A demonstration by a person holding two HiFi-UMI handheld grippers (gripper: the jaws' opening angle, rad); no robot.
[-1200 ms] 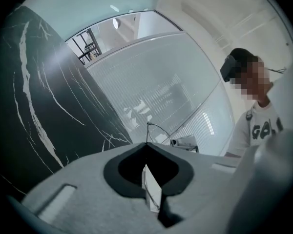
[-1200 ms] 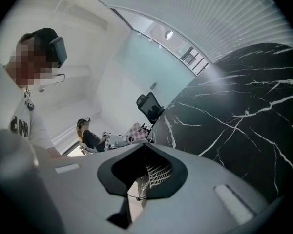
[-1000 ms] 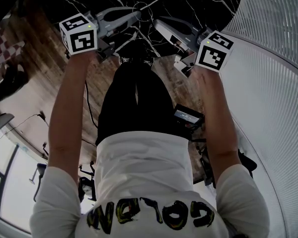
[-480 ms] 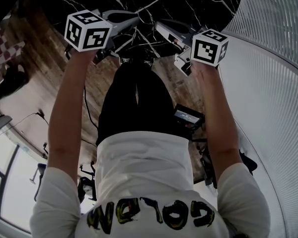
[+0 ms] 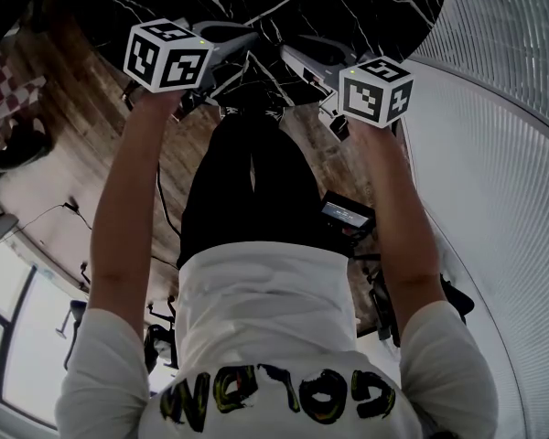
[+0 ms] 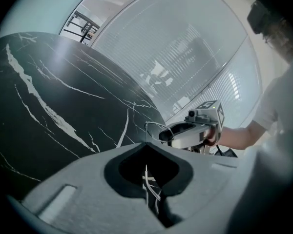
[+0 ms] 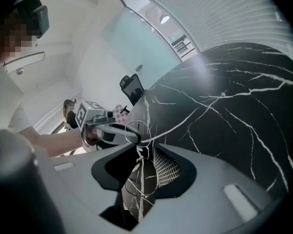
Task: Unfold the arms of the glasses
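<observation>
- The black marble worktop (image 5: pixel 348 7), veined in white, lay under both hands. Set against a second earlier, the two grippers had sunk closer to it and tipped further downward, their tips still nearly meeting over its near edge.
- The person's white shirt (image 5: pixel 274 337) carried large yellow-and-black lettering across the chest. It was upside down from where the head view looked, and I could not read it with any confidence.
- The right gripper (image 7: pixel 147 152) had just been opening, and its jaws now stood spread wide. One lens ring of the glasses (image 7: pixel 140 179) hung in the gap between them, but neither pad seemed to press on it.
- The left gripper (image 6: pixel 147 145) had its jaws pressed together on a thin wire part of the frame. I took that to be the only grip left on the glasses.
- The glasses themselves were thin wire-rimmed ones, held in the air just above the worktop between the two gripper tips and not resting on it.
- As I judged it, the right side had let go, either because its pull on an arm was done or to take a fresh hold. Whether either arm stood fully out I could not tell, since the wire was too fine to follow.
- The marker cubes (image 5: pixel 169 55) showed only black-and-white square codes, with no words or brand.
</observation>
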